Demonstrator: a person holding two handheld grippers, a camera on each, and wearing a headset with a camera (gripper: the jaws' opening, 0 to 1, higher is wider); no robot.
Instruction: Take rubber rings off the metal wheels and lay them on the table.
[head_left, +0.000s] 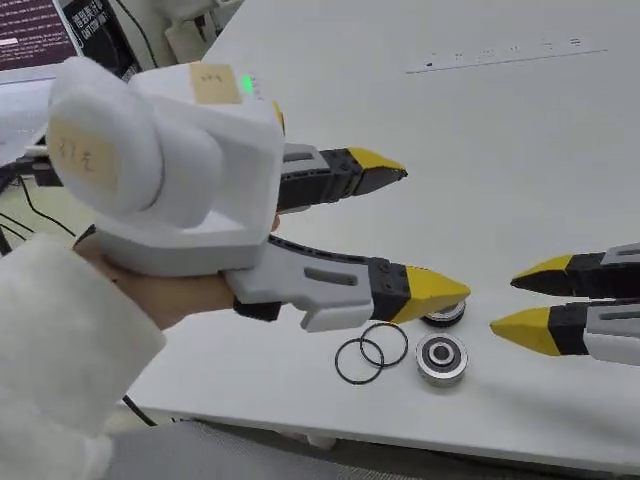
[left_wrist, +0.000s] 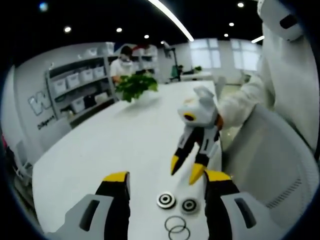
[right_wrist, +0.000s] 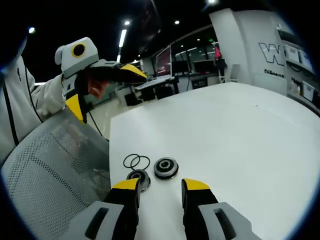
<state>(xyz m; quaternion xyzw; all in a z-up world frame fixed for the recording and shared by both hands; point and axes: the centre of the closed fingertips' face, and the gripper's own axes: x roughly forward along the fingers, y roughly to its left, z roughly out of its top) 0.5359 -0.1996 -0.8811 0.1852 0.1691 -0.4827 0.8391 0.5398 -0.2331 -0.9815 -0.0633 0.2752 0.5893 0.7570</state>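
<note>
Jaws stand apart on left gripper (head_left: 432, 230) and right gripper (head_left: 505, 303); two overlapping black rubber rings (head_left: 371, 352) lie near the front edge of the white table (head_left: 480, 150), beside two silver metal wheels (head_left: 441, 357).

Two thin black rubber rings (head_left: 371, 352) lie flat and overlapping, just beside two metal wheels (head_left: 441, 358) lying flat.

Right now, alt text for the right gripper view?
Two metal wheels and two loose black rings lie near the edge of a white table, just ahead of the open right claw. The left claw, also open, is at upper left beside a mesh chair.
</note>
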